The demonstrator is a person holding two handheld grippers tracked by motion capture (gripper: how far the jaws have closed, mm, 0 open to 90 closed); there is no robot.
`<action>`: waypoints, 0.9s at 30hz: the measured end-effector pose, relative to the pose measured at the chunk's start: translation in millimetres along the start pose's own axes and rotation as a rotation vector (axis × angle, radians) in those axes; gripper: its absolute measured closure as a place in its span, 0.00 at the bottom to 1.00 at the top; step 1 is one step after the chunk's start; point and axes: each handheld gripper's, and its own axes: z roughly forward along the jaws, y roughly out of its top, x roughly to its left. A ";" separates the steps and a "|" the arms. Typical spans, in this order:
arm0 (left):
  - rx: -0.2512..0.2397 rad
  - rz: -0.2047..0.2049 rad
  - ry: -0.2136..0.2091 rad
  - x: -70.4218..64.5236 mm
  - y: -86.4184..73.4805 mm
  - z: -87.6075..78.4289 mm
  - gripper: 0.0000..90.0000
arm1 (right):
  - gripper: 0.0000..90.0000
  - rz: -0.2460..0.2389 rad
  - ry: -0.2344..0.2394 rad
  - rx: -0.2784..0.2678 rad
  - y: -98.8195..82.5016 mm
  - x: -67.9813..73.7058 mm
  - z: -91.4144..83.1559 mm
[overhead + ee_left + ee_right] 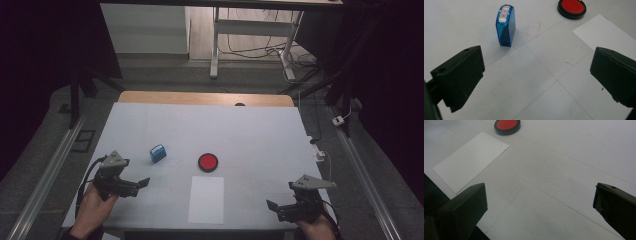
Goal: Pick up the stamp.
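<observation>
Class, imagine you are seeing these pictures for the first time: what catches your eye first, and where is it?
The red ink pad stands out most, near the middle of the pale table, just beyond a white sheet of paper. To its left stands a small blue stamp, upright. At the near edge a person holds the left tongs and right tongs, both open and empty.

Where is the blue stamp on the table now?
In the high view, the blue stamp stands left of centre on the table, just left of the red ink pad and beyond the left hand-held gripper.
</observation>
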 end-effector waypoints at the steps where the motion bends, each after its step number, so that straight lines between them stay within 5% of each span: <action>1: -0.001 0.000 -0.004 1.6 2.0 1.7 0.00 | 0.00 0.000 0.000 0.000 0.0 0.0 0.0; 27: 0.049 0.055 -0.005 33.2 31.7 44.4 0.00 | 0.00 -0.013 0.005 0.013 0.1 1.0 1.1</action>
